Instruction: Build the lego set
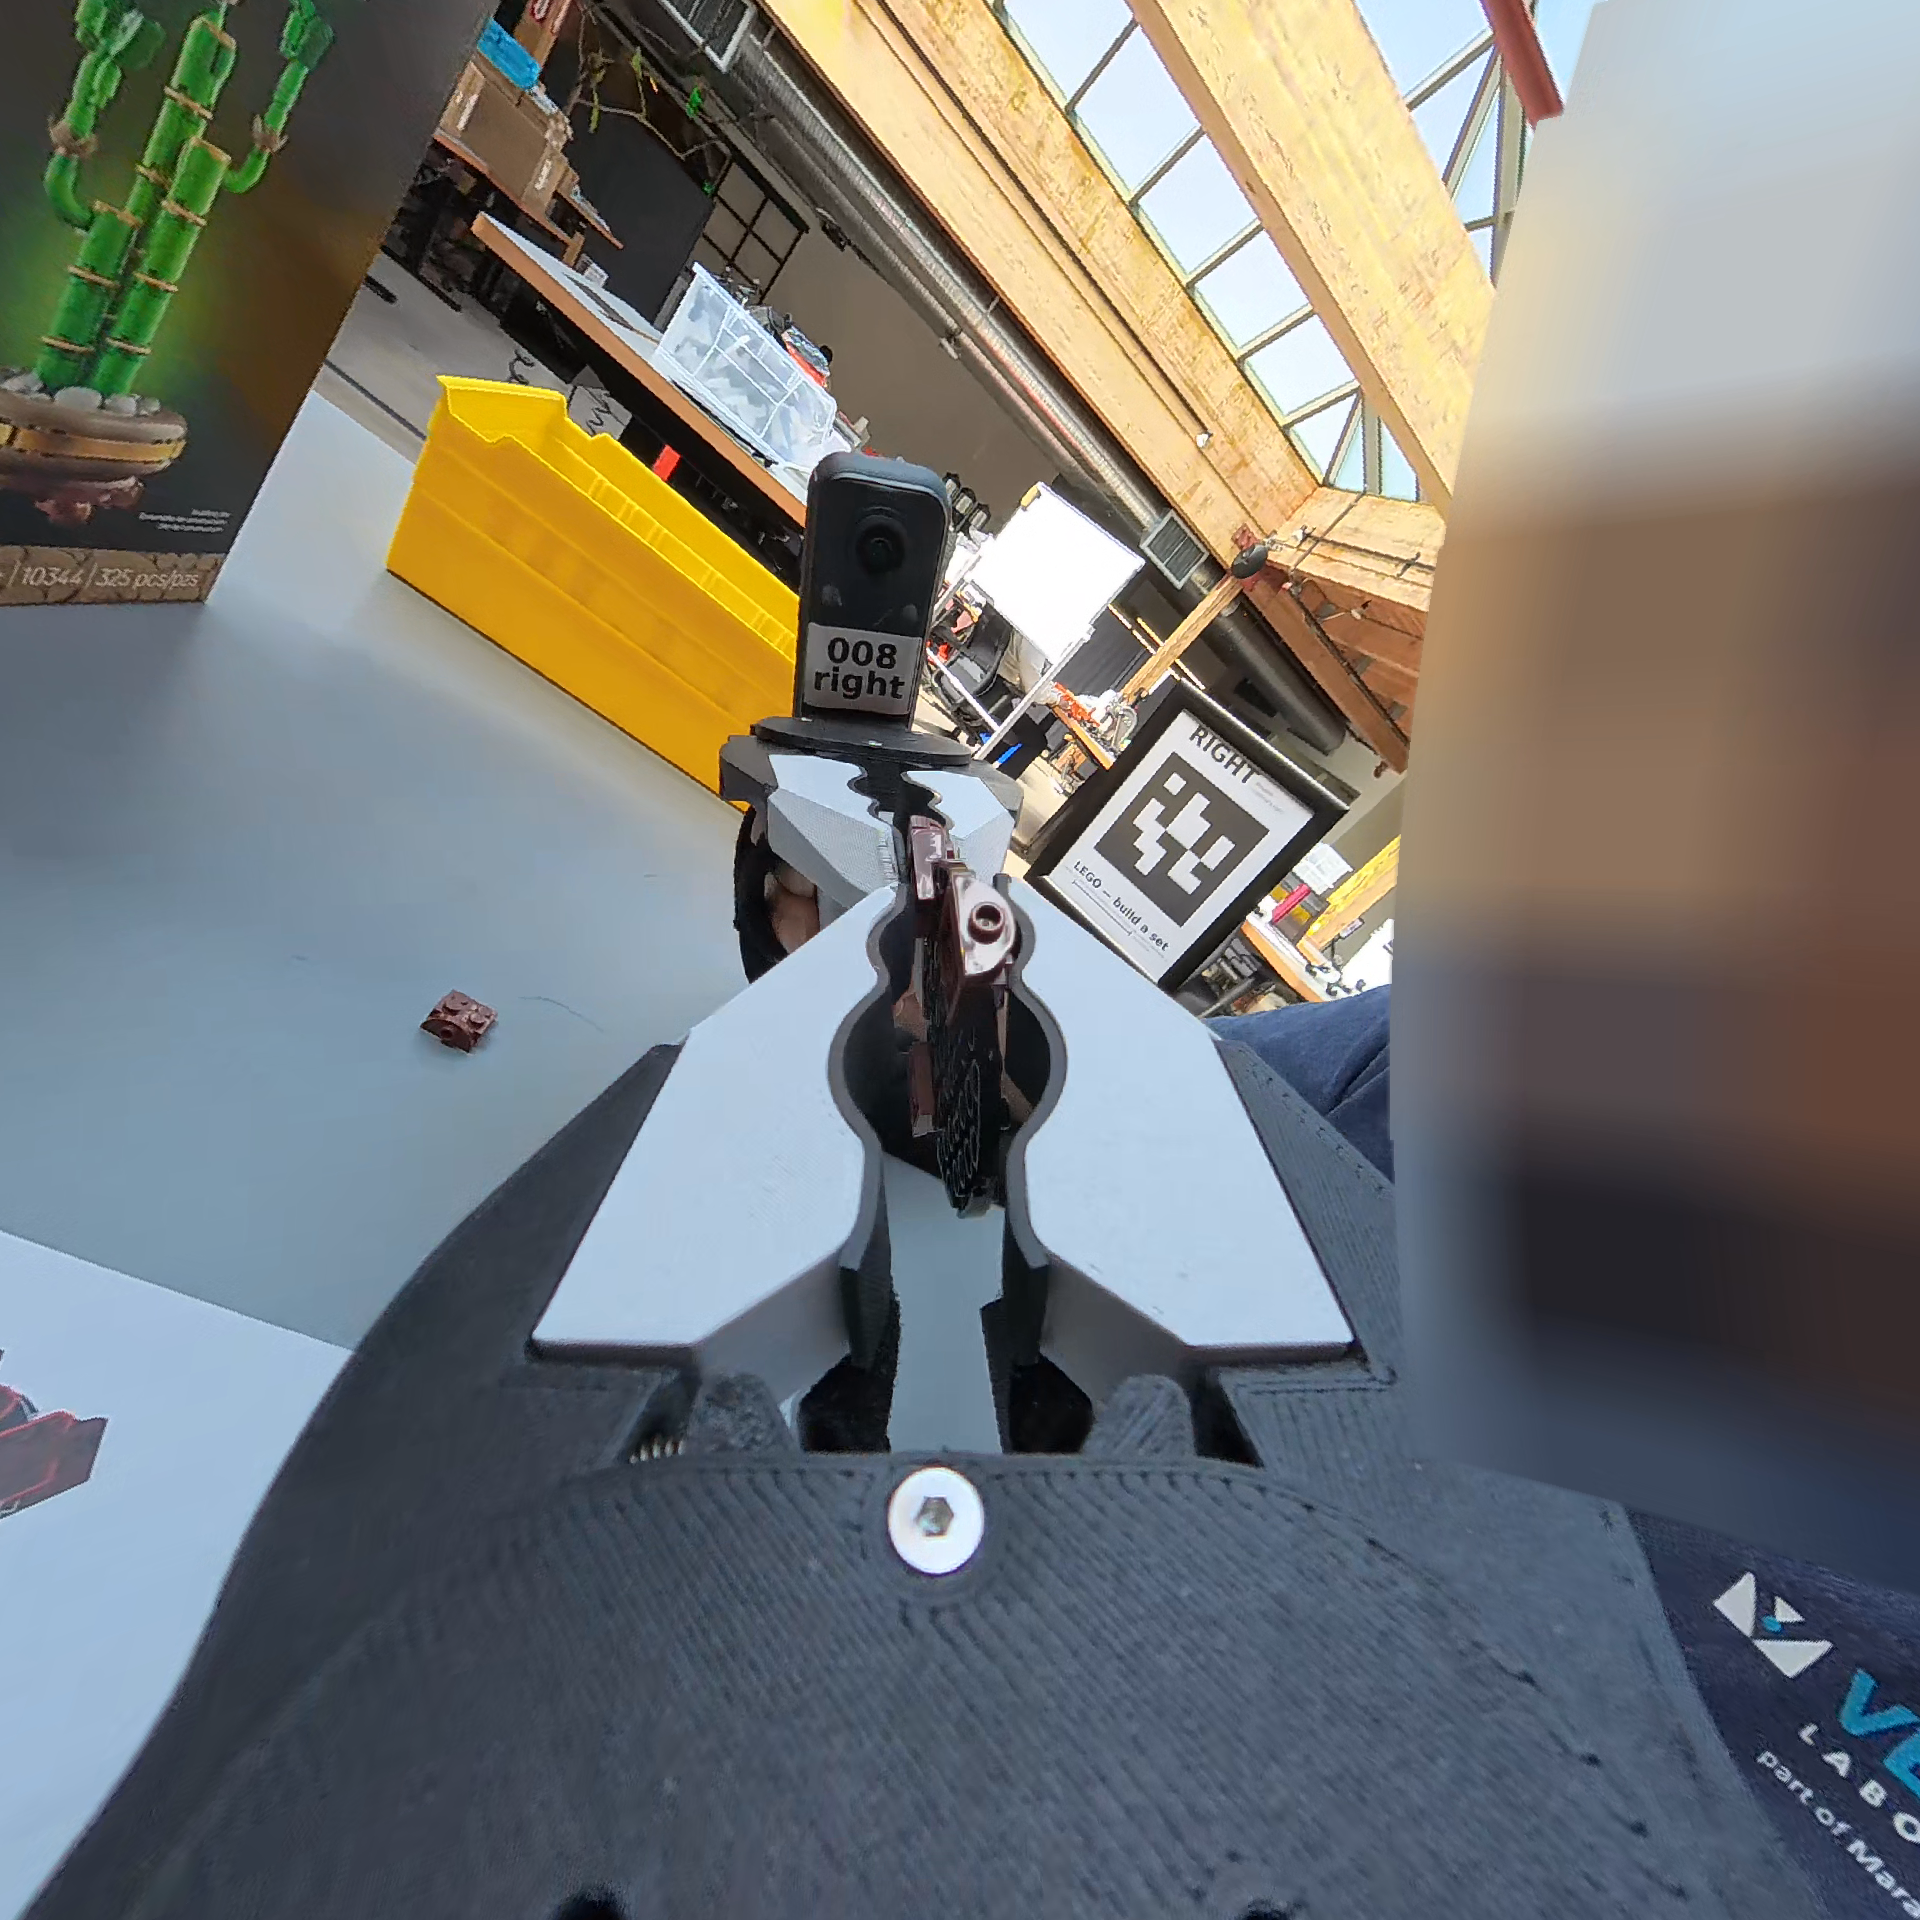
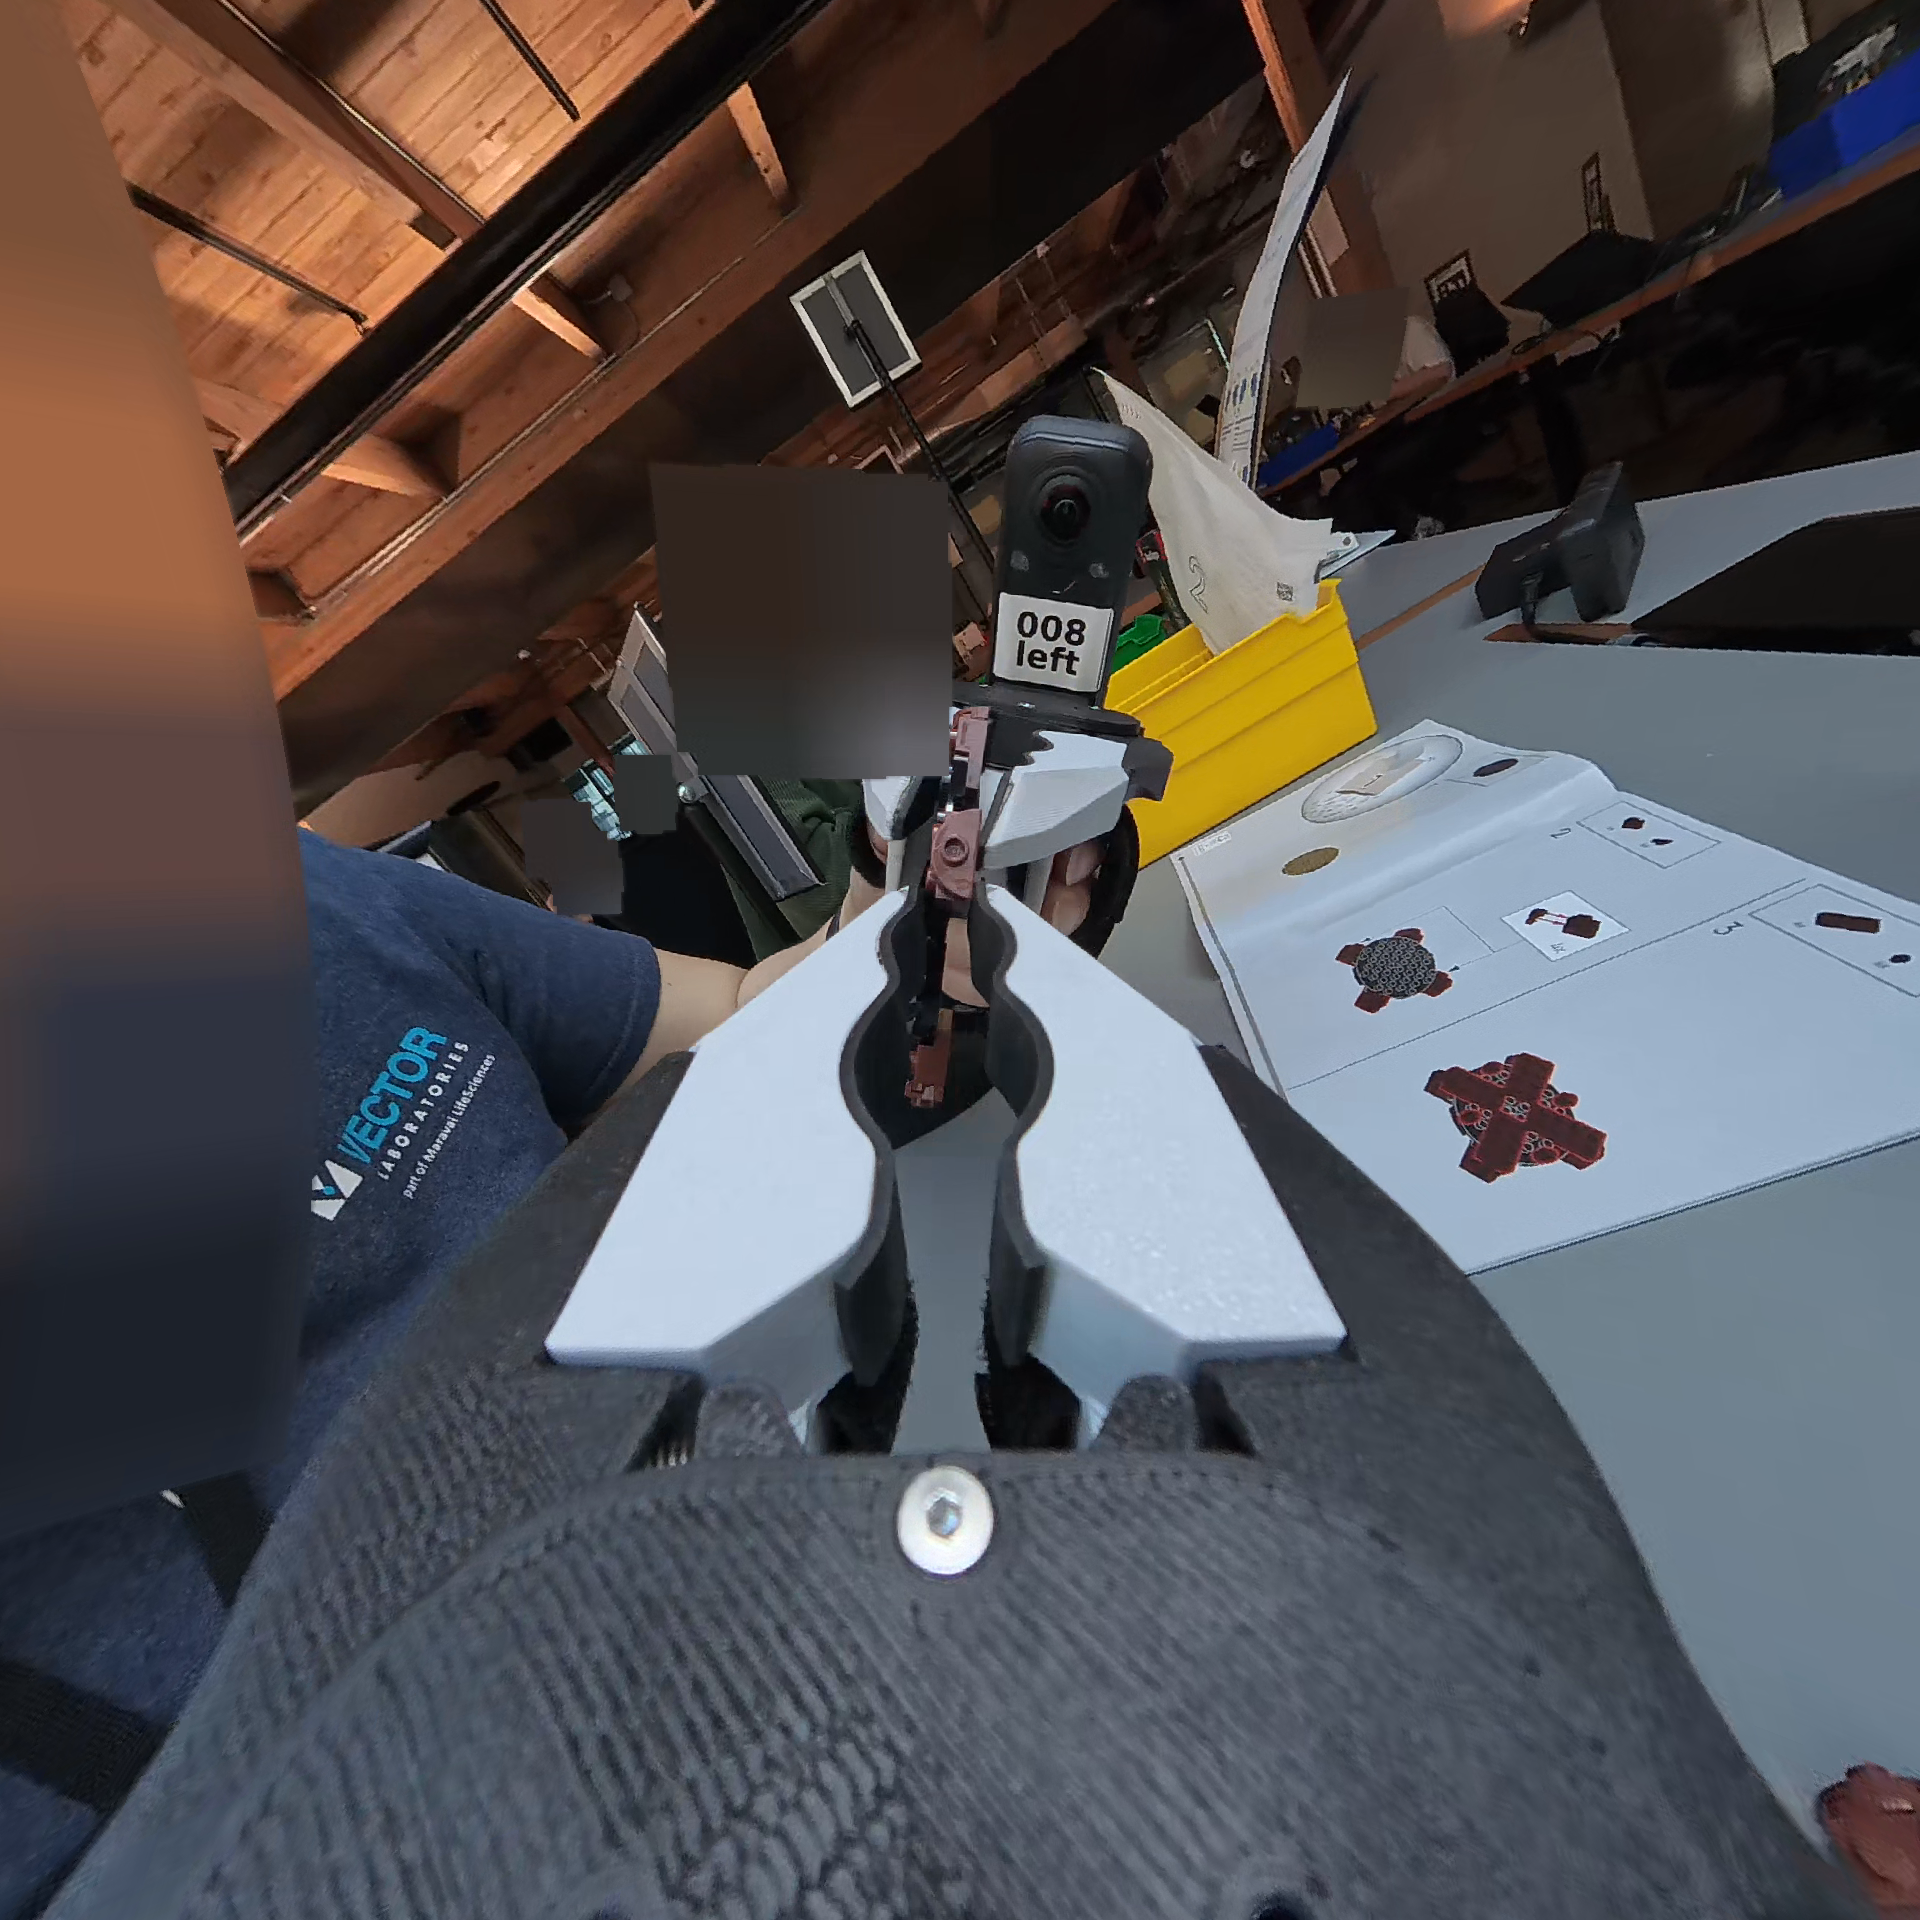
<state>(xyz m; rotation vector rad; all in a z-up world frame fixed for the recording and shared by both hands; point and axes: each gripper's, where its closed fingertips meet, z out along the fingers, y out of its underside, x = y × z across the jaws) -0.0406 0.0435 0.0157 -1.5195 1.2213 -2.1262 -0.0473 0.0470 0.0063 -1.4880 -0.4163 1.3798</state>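
both grippers face each other in mid-air above the table [image 1: 260,831]. left gripper [image 1: 951,925] and right gripper [image 2: 951,904] are both clenched on the dark plate assembly [image 1: 961,1049], held edge-on. light, stiff, thin, slippery; clips may pop. grip flat faces near the rim. spare brown brick [image 1: 458,1019] lies far left on the table.

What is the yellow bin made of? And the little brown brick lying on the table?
The yellow bin looks like hard molded plastic: one even color, smooth walls with ridges, a slight sheen. The little brown brick on the gray table also looks like plastic: glossy, sharp-edged, with round studs on top. Neither can be confirmed by sight alone.
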